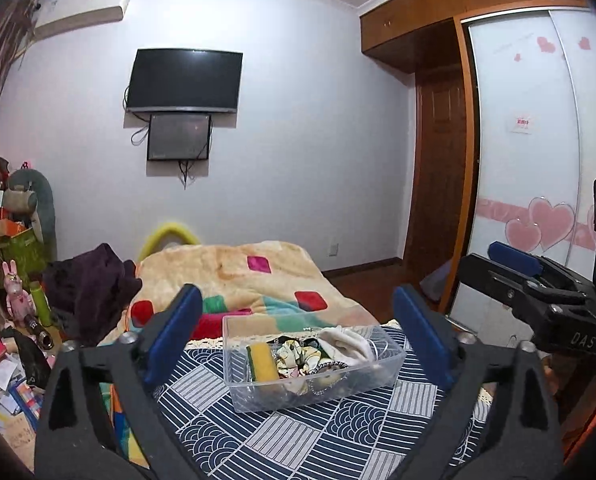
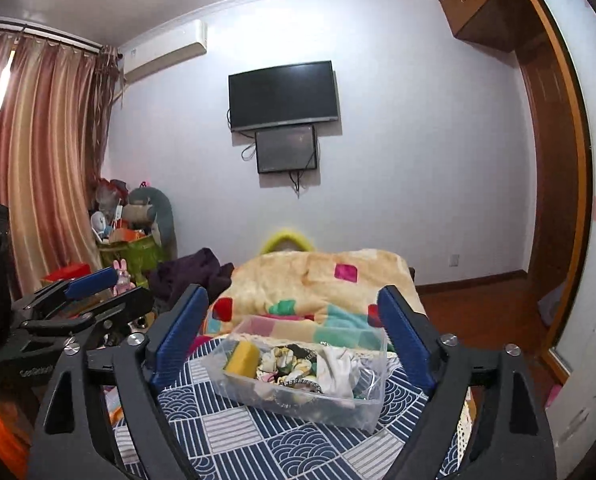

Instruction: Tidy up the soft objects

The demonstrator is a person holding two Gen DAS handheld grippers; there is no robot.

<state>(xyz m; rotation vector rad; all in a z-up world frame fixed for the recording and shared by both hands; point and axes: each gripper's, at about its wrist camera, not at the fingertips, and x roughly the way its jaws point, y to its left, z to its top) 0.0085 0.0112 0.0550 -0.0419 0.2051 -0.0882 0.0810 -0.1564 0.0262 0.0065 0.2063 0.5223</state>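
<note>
At the far left, a dark purple garment (image 1: 94, 284) lies heaped beside a cream fleece blanket with coloured squares (image 1: 234, 276). The left tongs (image 1: 298, 336) hang above the blue-and-white patterned cloth (image 1: 298, 432), spread wide and holding nothing. Between their blue pads sits the clear rectangular plastic bin (image 1: 312, 364), resting on that cloth. Inside it, from left to right, lie a yellow-and-green sponge (image 1: 263, 362), a floral fabric scrunchie (image 1: 298, 354) and a crumpled white cloth (image 1: 348, 344). The right tongs (image 2: 294, 340) likewise stand wide and empty, framing the same bin (image 2: 298, 372). A wardrobe with pink hearts (image 1: 538, 160) stands at right.
</note>
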